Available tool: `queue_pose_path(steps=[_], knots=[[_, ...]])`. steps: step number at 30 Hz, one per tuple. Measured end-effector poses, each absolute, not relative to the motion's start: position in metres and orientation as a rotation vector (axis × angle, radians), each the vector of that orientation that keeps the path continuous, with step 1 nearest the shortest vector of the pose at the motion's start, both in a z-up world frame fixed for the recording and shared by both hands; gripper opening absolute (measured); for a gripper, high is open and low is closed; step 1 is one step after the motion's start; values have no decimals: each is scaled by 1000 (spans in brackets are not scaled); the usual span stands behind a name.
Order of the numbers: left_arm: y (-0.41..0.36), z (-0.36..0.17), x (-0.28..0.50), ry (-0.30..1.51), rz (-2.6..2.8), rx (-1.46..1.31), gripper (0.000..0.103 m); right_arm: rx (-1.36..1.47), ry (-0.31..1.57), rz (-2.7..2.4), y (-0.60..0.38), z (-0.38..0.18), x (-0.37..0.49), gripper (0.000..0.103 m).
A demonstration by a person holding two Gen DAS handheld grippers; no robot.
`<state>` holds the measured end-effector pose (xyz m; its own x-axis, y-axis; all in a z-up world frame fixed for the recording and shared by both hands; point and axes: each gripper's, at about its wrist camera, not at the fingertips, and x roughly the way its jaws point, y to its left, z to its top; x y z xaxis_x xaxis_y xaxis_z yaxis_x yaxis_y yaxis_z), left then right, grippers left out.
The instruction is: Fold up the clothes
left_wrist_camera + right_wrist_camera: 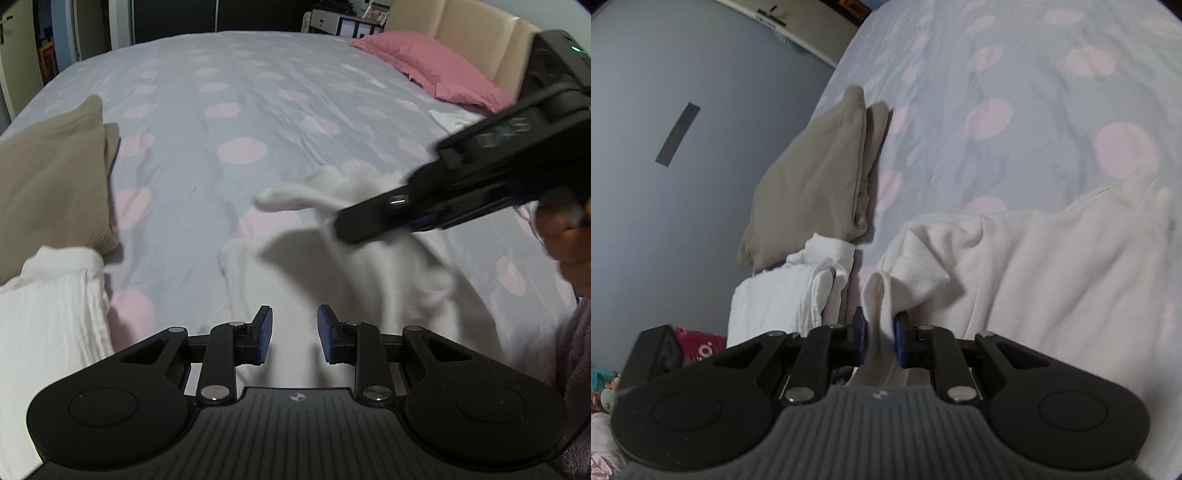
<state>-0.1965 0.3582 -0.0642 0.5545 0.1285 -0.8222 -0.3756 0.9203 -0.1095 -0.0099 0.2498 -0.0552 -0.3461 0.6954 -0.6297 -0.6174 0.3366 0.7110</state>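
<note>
Pinching the white garment (1034, 266) edge, right gripper (880, 338); left gripper (294, 334) narrow, empty; bedsheet (236, 92) beyond open.

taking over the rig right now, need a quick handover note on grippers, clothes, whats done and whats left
Right gripper: shut on a fold of the cream garment, lifting that edge.
Left gripper: jaws apart, nothing between them, hovering over the same garment's near edge.
Garment lies spread and rumpled on the dotted bedspread, not yet folded.
Done: a folded tan piece and a folded white piece sit side by side on the bed's edge.
Left: fold the cream garment, likely setting it by the other two.
</note>
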Motion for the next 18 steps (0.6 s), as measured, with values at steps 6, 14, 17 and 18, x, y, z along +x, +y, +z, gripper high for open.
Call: queue_pose_path(steps=[6,14,17,18], knots=[[366,-78,-206,1001,321,-309,24,-7,1421,1345,277,-92,-21,17],[368,-76,-220,1020,335,-319,25,-13,1433,1382,287,-108,-26,35],[366,-68,-227,1003,337,-326,28,-15,1397,1407,285,-98,-28,41],[365,-65,-230,996,340,-326,29,-20,1376,1411,281,-91,-27,42]])
